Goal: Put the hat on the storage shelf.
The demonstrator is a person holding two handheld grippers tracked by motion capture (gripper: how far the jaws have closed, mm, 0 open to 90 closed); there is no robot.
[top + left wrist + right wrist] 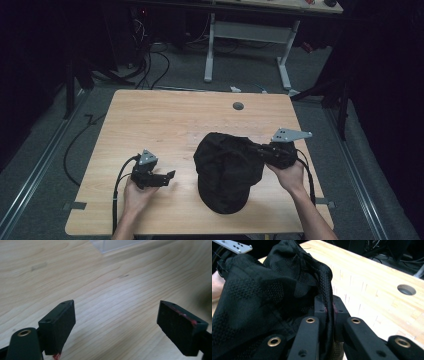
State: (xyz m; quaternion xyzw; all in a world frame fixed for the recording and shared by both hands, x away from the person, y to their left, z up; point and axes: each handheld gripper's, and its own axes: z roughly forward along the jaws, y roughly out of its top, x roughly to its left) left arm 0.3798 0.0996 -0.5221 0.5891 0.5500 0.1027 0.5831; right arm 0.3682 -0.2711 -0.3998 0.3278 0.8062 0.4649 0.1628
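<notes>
A black cap (227,167) lies on the wooden table (165,125) right of centre, its brim toward the near edge. My right gripper (257,148) comes in from the right and is shut on the cap's back rim; in the right gripper view the mesh fabric (257,300) is pinched between the two pads (327,305). My left gripper (171,176) sits low over the table to the left of the cap, apart from it. Its jaws stand wide open over bare wood (115,312) with nothing between them.
A round grommet hole (238,105) sits near the table's far edge. Beyond the table stands a white desk frame (250,40) with cables on the floor. The left half of the table is bare wood.
</notes>
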